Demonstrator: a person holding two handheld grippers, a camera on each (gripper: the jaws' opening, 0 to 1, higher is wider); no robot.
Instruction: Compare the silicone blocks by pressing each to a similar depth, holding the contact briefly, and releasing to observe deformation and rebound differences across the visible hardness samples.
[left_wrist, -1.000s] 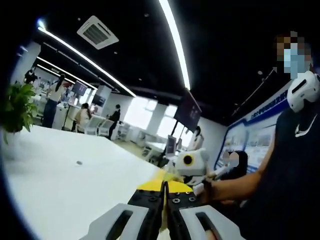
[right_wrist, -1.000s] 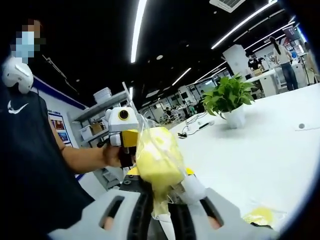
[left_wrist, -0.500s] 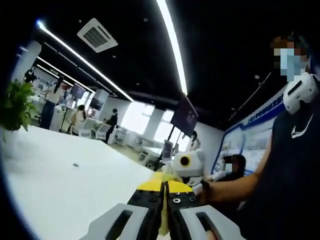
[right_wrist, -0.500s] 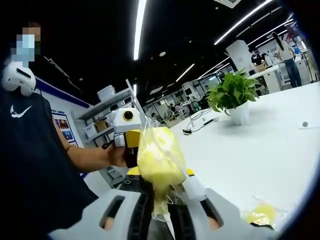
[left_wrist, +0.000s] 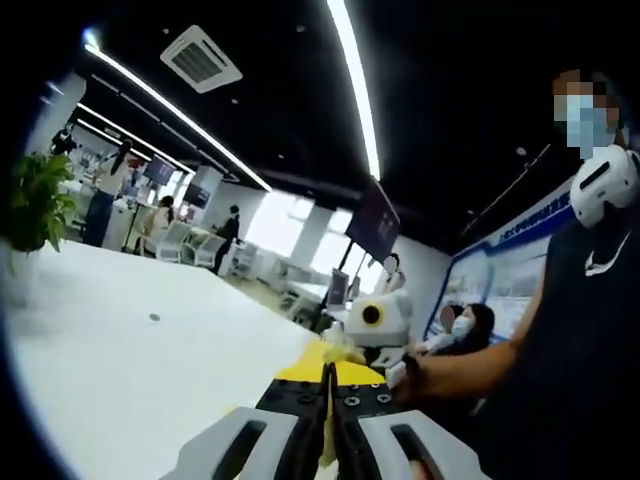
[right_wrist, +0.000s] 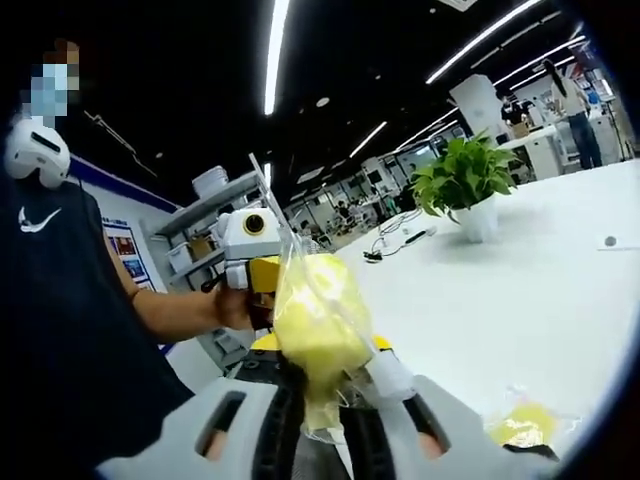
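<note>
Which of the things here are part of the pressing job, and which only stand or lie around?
Part of the job:
- yellow block in a clear bag, held up between the two grippers
- right gripper, shut on the bag
- left gripper, shut on the bag's edge
- second bagged yellow block, lying on the white table

Just around:
- potted plant
- cables
- small dark thing on the table

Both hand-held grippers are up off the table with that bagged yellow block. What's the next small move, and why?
Probably lower the bagged yellow block to the white table. It hangs in the air, its plastic pinched by the right hand-held gripper and seemingly the left hand-held gripper, so it cannot be pressed. Another bagged block already lies there.
</note>
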